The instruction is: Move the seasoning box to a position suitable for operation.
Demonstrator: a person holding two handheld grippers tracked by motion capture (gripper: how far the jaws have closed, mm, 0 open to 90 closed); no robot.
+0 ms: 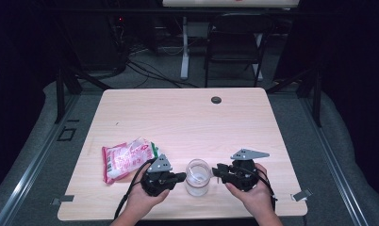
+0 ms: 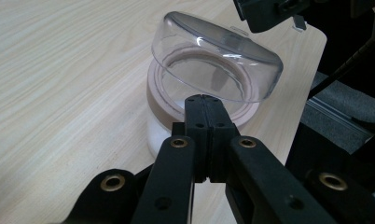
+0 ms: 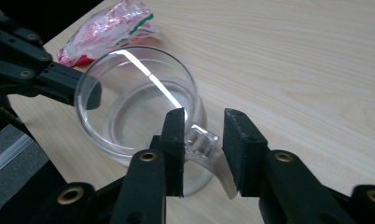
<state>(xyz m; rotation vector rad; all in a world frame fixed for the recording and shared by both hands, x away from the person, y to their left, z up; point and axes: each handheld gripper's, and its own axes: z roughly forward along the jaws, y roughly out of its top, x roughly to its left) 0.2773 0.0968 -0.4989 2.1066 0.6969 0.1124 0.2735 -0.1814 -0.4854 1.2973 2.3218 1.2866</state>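
Left gripper: held in the person's left hand near the table's front edge, pointing right at the glass mug. In the left gripper view its two jaws are pressed together with no gap, their tips at the near rim of the mug; whether a bit of the rim is pinched between them cannot be told.
Right gripper: held in the person's right hand, pointing left at the mug from the other side. In the right gripper view its jaws stand apart, narrow, one on each side of the mug's handle, with a little space left on both sides.
Glass mug: clear, on the table near the front edge, directly between the two grippers. In the left gripper view and the right gripper view it looks tilted, its mouth turned toward the cameras.
Handle: clear glass, on the side of the mug facing the right gripper.
Snack bag: red, white and green, lying flat to the left of the left gripper, just behind it; also at the top of the right gripper view.
Table: light wood, with a round dark grommet near its far edge.
Folding chair: dark, on the floor beyond the table.
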